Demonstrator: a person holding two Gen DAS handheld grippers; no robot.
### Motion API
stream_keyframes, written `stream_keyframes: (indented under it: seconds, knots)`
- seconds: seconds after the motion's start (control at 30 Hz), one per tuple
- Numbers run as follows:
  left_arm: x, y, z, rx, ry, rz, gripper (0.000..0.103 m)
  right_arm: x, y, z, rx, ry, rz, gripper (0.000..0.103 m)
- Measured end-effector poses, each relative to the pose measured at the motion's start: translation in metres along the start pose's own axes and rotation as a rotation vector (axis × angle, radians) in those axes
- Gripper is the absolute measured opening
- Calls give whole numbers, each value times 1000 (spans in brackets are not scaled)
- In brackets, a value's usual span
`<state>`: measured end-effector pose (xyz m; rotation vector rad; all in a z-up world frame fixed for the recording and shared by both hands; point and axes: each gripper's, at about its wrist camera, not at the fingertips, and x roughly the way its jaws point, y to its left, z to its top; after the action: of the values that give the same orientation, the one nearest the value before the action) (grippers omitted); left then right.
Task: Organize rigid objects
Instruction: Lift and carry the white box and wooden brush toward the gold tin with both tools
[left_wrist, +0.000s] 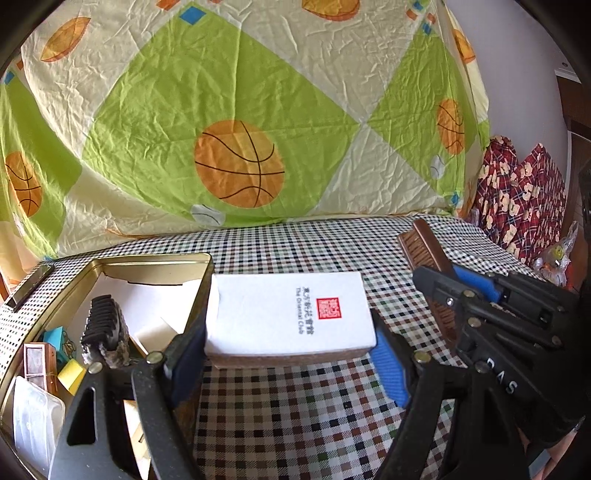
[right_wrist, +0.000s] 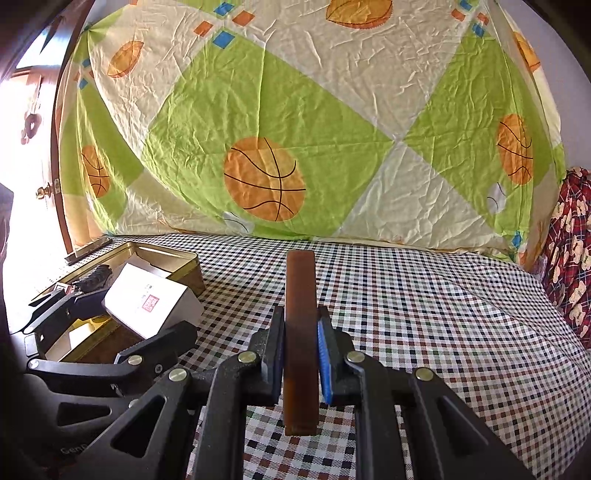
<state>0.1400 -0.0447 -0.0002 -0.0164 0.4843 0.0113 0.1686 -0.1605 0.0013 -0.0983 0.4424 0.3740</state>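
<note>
Left gripper (left_wrist: 291, 354) pinches white box (left_wrist: 290, 317) by its sides, box held beside open gold tin (left_wrist: 147, 264), over checked tablecloth (left_wrist: 295, 406). Right gripper (right_wrist: 301, 354) clamps brown wooden brush (right_wrist: 301, 332) by its narrow back, brush pointing forward above cloth. Tin holds black comb-like piece (left_wrist: 103, 325) and small packets. Basketball-print sheet (left_wrist: 240, 110) hangs behind.

- Left gripper (left_wrist: 290, 354): level, jaws spread wide and clamped on both ends of the white box (left_wrist: 290, 315).
- Right gripper (right_wrist: 301, 354): just right of the left, jaws narrow, pinching the brown brush (right_wrist: 300, 332) on edge.
</note>
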Motion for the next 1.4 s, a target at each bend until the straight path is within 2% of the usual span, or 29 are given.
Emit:
stream_keyframes:
  seconds: [0.37,0.83,1.4]
  knots:
    - [-12,5,-2,-24,-53,4,79,-15,-2,-2,35,-65,-13,17]
    - [-26,7,-5,-25,-112,20,79,-25,6,-4,33,-76,-20,17]
    - [-45,14,-12,-18,-140,33,79,-35,18,-10,46,-90,10,17]
